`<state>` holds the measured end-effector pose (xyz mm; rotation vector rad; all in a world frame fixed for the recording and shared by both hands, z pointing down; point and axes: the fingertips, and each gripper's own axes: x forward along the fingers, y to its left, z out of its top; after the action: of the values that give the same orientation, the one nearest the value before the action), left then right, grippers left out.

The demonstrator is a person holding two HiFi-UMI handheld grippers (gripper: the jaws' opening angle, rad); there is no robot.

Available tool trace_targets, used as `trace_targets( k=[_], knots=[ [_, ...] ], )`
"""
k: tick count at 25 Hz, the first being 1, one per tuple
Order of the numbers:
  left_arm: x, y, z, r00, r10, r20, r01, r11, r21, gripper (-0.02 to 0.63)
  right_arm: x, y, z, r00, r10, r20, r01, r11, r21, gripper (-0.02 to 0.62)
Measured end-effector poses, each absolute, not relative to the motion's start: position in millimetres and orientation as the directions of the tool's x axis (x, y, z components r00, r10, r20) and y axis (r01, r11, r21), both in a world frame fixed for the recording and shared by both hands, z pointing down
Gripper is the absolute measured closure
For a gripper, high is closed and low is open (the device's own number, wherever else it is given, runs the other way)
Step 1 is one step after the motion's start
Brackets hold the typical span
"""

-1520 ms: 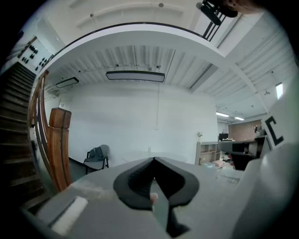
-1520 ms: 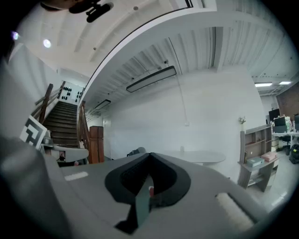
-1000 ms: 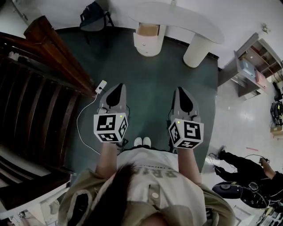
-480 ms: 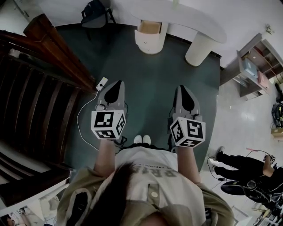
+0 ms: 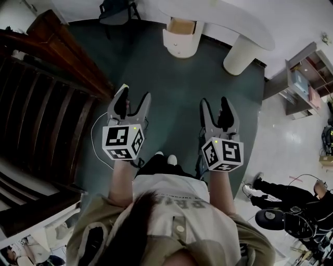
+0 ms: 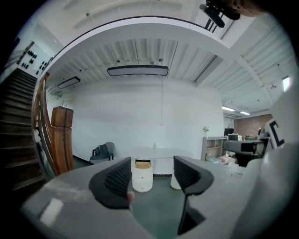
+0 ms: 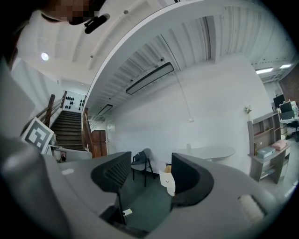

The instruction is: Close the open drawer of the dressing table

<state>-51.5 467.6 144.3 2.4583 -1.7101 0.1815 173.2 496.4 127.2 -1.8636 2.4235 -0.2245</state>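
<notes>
Closest in, the shirt (image 5: 171,200) carries a line of print, upside down and too blurred to read. The cubes show only black-and-white square markers, no words. The left gripper (image 5: 134,96) and right gripper (image 5: 215,104) have both just been opening. Their jaws stand spread, with nothing held between them. Green carpet (image 5: 171,88) runs ahead. Far beyond both tools, roughly between their lines, the dressing table (image 5: 229,15) shows its drawer (image 5: 181,25) pulled out atop a round white pedestal.
</notes>
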Motion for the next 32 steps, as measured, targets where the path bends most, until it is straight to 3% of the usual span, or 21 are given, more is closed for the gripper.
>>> trace_targets(
  k=[11, 25, 32],
  knots=[
    [-89.3, 414.0, 162.6, 0.357, -0.908, 0.221, -0.934, -0.355, 0.050, 0.318, 143.3, 449.0, 137.1, -0.228, -0.973, 0.047, -0.961, 0.216, -0.174, 0.327],
    [-135.0, 313.9, 143.4, 0.426, -0.891, 0.158, -0.905, -0.421, 0.064, 0.318, 108.4, 368.8, 114.8, -0.128, -0.992, -0.015, -0.984, 0.129, -0.120, 0.327],
    [-133.1, 285.3, 172.9, 0.418, -0.883, 0.212, -0.908, -0.410, 0.082, 0.318, 116.2, 335.8, 137.9, -0.117, -0.993, 0.019, -0.991, 0.116, -0.067, 0.327]
  ],
)
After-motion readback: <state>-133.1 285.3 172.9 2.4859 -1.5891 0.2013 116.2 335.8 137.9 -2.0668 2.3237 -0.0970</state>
